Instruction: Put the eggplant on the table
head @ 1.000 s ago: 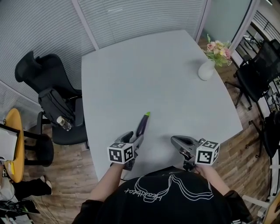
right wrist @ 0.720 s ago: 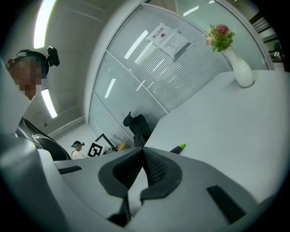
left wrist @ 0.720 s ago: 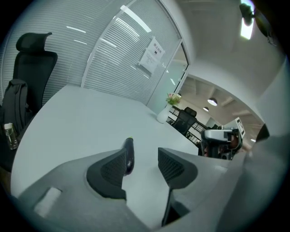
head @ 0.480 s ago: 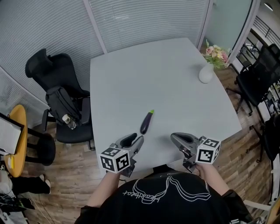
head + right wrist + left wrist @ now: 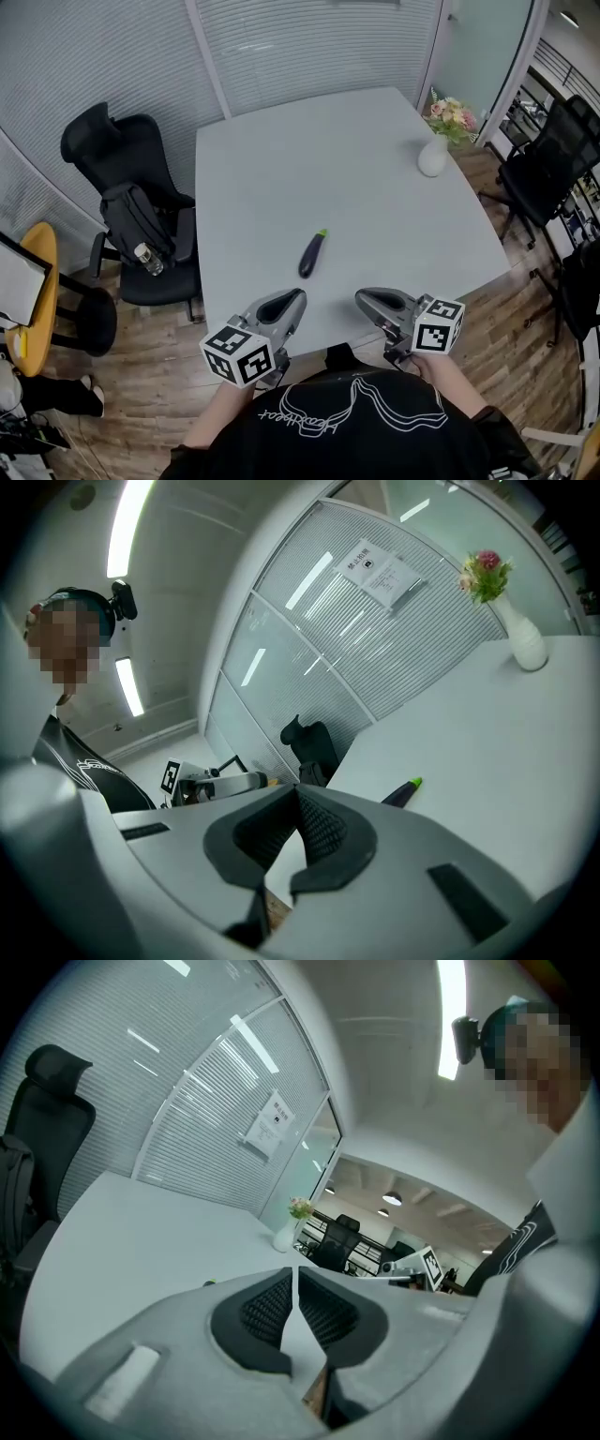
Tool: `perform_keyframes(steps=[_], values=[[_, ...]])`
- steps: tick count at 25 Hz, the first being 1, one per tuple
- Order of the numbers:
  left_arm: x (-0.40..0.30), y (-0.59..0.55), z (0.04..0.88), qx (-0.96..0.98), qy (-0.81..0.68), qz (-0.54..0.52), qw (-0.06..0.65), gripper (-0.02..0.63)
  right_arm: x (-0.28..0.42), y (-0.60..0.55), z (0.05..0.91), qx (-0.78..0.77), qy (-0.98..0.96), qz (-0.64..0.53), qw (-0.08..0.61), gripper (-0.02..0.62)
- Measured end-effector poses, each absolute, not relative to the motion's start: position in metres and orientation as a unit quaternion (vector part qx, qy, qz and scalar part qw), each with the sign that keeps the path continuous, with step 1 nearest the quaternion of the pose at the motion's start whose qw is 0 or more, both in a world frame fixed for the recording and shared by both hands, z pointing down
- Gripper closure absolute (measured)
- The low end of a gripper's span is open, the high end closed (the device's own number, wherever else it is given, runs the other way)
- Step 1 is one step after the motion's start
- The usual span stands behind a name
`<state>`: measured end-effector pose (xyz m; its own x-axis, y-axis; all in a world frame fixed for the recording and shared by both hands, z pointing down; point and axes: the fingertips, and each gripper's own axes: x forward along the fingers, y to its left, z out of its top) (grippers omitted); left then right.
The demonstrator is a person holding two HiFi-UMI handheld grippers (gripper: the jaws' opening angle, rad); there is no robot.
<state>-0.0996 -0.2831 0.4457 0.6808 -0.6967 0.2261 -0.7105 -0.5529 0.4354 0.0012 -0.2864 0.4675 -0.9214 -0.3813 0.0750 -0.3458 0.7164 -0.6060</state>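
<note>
One eggplant (image 5: 312, 254), dark purple, smooth and slim with a green stem end, lies flat on the pale grey desk (image 5: 309, 159), towards its near edge and apart from both tools. There are two tools, each with one marker cube. The left tool (image 5: 286, 302) has ribbed black pads that are closing, almost together, with nothing between them. The right tool (image 5: 370, 298) has its pads together and is empty. One rounded white vase (image 5: 432, 155) of flowers stands far right. A black chair (image 5: 112, 159) holds a bag, and the chairs opposite are only partly in sight.
</note>
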Motion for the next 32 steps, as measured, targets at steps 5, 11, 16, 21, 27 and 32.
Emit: perform_keyframes(steps=[5,11,16,21,27,32], values=[[-0.096,-0.267,0.448,0.884,-0.393,0.016,0.253,0.585,-0.003,-0.272,0.464,-0.194,0.929,-0.314,0.031,0.590],[-0.091,-0.253,0.452,0.886,-0.389,0.022,0.252,0.588,-0.006,-0.258,0.460,-0.191,0.938,-0.288,0.036,0.589],[-0.093,-0.245,0.453,0.884,-0.389,0.018,0.258,0.588,-0.008,-0.251,0.463,-0.192,0.937,-0.290,0.033,0.589],[-0.097,-0.241,0.455,0.883,-0.391,0.020,0.260,0.588,-0.010,-0.245,0.464,-0.195,0.935,-0.293,0.031,0.589],[-0.099,-0.242,0.461,0.880,-0.391,0.022,0.269,0.588,-0.011,-0.246,0.468,-0.200,0.933,-0.297,0.027,0.589],[-0.098,-0.243,0.462,0.882,-0.388,0.027,0.267,0.588,-0.012,-0.248,0.471,-0.201,0.933,-0.298,0.019,0.589]])
